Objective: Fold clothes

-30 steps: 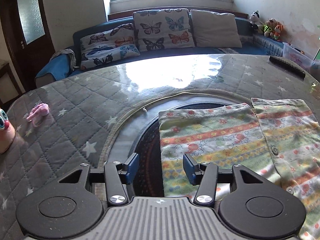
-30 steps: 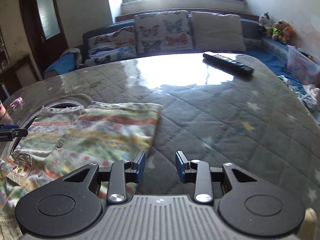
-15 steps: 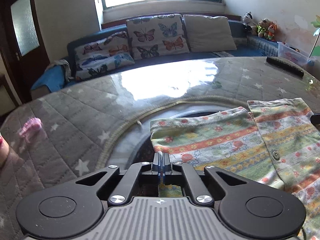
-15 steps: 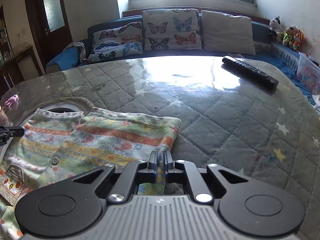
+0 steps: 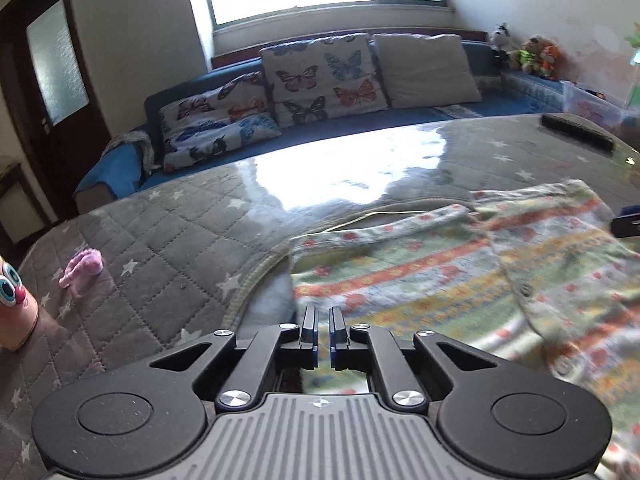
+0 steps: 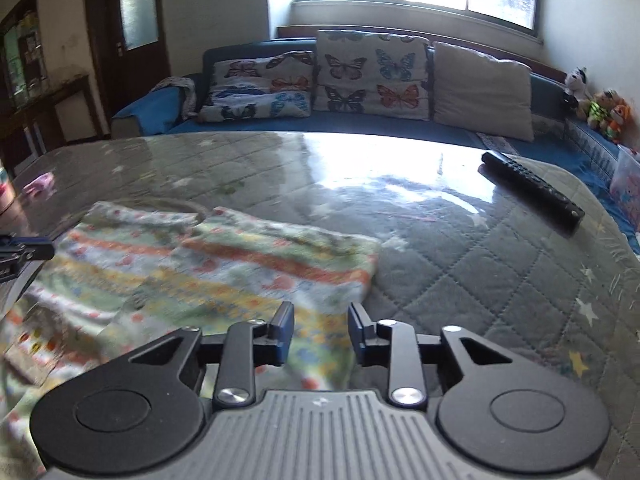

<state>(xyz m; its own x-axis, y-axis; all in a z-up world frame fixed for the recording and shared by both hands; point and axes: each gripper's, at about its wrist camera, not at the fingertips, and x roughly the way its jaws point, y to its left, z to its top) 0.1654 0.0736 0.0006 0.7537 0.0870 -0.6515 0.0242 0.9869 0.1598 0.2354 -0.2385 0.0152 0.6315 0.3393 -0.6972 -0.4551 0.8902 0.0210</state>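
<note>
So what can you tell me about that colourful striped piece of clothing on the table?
The garment is soft, thin-looking cloth with bands of green, orange, yellow and pale blue and small red motifs. It lies spread mostly flat on the quilted grey table cover, one panel overlapping another, with a round button near the overlap. Its edges look blurred. The right claw is open above its near right corner. The left claw is nearly closed at its near left edge; whether it holds cloth is unclear.

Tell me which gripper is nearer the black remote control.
Right. The right gripper is over the shirt's right edge, with the remote control ahead and to its right. The left gripper is at the shirt's opposite edge, farther away.
</note>
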